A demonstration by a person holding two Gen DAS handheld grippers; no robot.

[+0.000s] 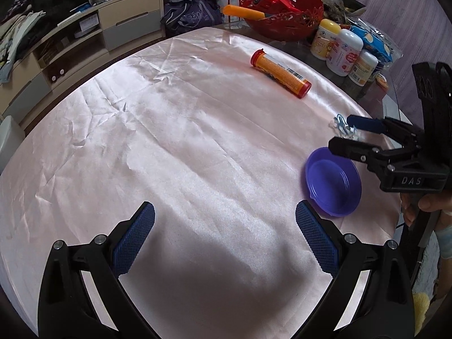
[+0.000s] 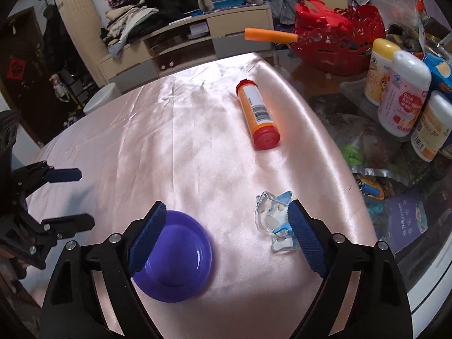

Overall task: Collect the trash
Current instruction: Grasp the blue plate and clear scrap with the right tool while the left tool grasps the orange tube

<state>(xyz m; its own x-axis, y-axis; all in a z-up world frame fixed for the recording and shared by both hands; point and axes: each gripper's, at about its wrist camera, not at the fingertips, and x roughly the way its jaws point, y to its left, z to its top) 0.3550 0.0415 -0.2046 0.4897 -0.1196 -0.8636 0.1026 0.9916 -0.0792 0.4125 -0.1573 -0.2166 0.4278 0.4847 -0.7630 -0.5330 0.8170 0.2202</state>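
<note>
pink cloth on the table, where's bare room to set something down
The pink cloth lies bare on its left and middle, from the orange tube to the left tool. Crowded: purple bowl, crumpled clear wrapper, bottles and red basket.

My left gripper (image 1: 224, 237) hangs tilted downward with its jaws spread wide and empty, while my right gripper (image 2: 226, 234), nearby on the right, gapes wide too.

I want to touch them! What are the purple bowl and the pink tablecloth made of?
The purple bowl looks like smooth, slightly see-through plastic: light glows through its rim. The pink tablecloth seems satin-like fabric: shiny, with sharp creases.
</note>
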